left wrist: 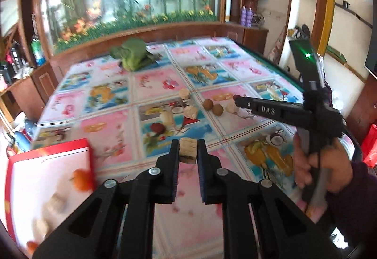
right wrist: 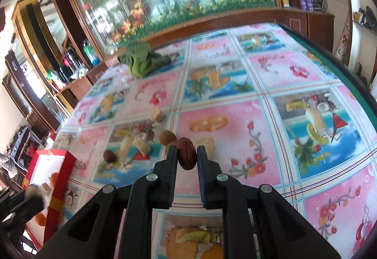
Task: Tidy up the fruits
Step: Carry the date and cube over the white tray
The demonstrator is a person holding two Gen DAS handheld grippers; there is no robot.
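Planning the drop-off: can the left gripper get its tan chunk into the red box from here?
Probably yes. The left gripper is shut on the tan chunk, and the red box lies open-topped just to its left, with nothing visible between them.

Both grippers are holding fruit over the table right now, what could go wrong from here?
1. The left hand-held gripper pinches the pale beige, cork-like fruit chunk only at its fingertips; a jolt could drop it short of the red-rimmed white box.
2. The right hand-held gripper squeezes a wrinkled dark red date; the oval fruit could pop out sideways.
3. Two round brown longans lie loose nearby and could roll if nudged.
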